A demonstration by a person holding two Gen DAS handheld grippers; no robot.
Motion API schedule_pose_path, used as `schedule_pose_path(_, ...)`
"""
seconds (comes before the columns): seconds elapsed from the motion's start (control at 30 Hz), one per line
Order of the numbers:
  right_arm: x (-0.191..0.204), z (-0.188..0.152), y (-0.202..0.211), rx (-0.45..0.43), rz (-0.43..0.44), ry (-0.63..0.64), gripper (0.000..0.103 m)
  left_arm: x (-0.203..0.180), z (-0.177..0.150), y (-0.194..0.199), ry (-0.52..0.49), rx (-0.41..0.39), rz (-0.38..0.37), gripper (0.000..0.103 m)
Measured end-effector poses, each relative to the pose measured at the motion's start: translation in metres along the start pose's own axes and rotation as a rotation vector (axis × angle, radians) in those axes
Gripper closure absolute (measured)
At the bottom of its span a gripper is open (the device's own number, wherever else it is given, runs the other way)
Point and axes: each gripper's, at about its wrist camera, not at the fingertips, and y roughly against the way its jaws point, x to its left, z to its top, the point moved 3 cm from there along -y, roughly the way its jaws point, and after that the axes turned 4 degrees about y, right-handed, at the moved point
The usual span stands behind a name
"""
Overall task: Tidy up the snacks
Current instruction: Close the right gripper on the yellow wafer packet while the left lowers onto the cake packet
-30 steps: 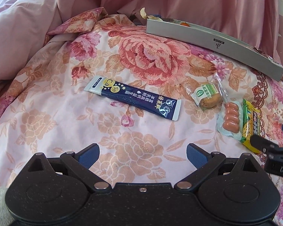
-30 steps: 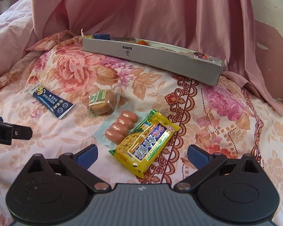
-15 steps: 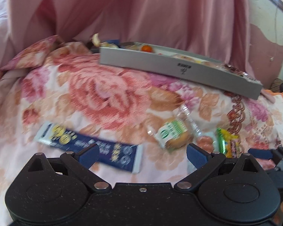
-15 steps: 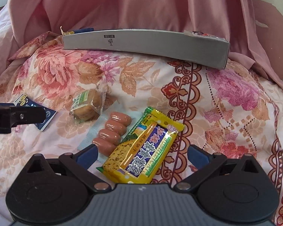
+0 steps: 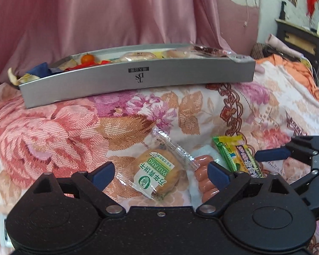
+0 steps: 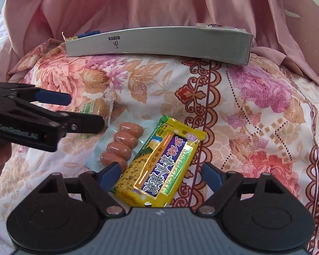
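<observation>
Left claw [image 5: 160,173] closing astride wrapped cake [image 5: 157,175] (untouched) — right claw [image 6: 160,175] closing astride yellow packet [image 6: 159,165]

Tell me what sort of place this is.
Probably a bedroom in a home: snacks lie on a floral bedspread, a pink quilt is heaped behind the grey box, and a dark cabinet stands by the wall.

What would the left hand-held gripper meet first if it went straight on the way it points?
Most likely the clear-wrapped cake, which lies between the closing fingers of the left hand-held gripper, not yet pinched. Beyond it lies the floral bedspread; depth is hard to judge.
</observation>
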Motion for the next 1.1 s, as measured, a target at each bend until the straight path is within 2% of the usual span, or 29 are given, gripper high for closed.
schedule_pose_path(0.13,0.000,0.000,0.000,-0.008,0.006,0.002,0.016,0.001,0.005,-0.010,-0.053,0.053,-0.044,0.021)
schedule_pose_path(0.23,-0.001,0.000,0.000,-0.010,0.011,-0.002,0.018,-0.001,0.007,-0.013,-0.073,0.072,-0.052,0.023)
schedule_pose_path(0.33,-0.001,0.000,0.001,-0.009,0.010,-0.005,0.019,-0.001,0.006,-0.014,-0.073,0.096,-0.024,0.029)
schedule_pose_path(0.47,0.001,0.001,0.001,-0.002,0.013,-0.006,0.022,-0.006,0.000,-0.010,-0.042,0.111,0.032,0.031)
schedule_pose_path(0.6,0.003,0.002,0.003,0.005,0.017,0.011,0.031,-0.009,-0.006,-0.003,0.029,0.154,0.091,0.036)
schedule_pose_path(0.73,0.005,0.002,0.006,0.023,0.029,0.030,0.038,-0.015,-0.014,0.010,0.119,0.216,0.109,0.035)
schedule_pose_path(0.8,0.006,0.002,0.008,0.037,0.037,0.047,0.041,-0.019,-0.019,0.016,0.128,0.225,0.117,0.030)
schedule_pose_path(0.93,0.010,-0.003,0.010,0.054,0.041,0.088,0.037,-0.024,-0.025,0.018,0.039,0.208,0.108,0.024)
schedule_pose_path(1.1,0.010,-0.003,0.009,0.041,0.037,0.090,0.022,-0.020,-0.027,0.015,-0.104,0.211,0.056,0.022)
